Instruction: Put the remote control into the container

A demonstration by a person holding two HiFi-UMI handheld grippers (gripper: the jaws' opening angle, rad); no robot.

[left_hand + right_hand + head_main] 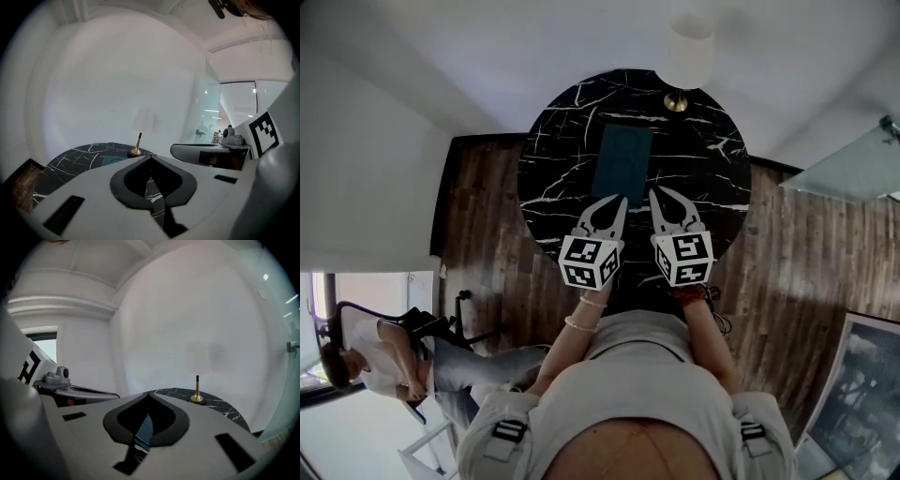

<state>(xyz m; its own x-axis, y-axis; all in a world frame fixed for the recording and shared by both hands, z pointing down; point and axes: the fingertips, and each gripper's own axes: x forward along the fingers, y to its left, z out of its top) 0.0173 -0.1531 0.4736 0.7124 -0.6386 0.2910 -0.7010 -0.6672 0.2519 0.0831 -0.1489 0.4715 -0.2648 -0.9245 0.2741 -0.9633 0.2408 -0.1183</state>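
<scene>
Biggest thing here is the round black marble table, and I'll place everything off the teal container lying flat near its middle. The lamp stands past the container's far right corner, white shade up top, brass foot on the marble.

The container is a long rectangle, and its long axis runs straight away from me, pretty much in line with both of my grippers. My left gripper has its tips over the container's near short edge. My right gripper sits just off the near right corner. Both look to hang above the table rather than touch it.

Both sets of fingers are pressed together at the tips with nothing pinched. Through the gap behind the tips I only get marble on the left and a dark bluish strip on the right, probably the container.

The remote control is the odd part: I can't find it in any view. It's not in either gripper or on the bare marble around the container. Whether it already lies inside, I can't tell, since the top just reads as a flat teal face.

If I do have to reach in, neither hand is clearly closer. The left lines up a bit better with the long axis.
</scene>
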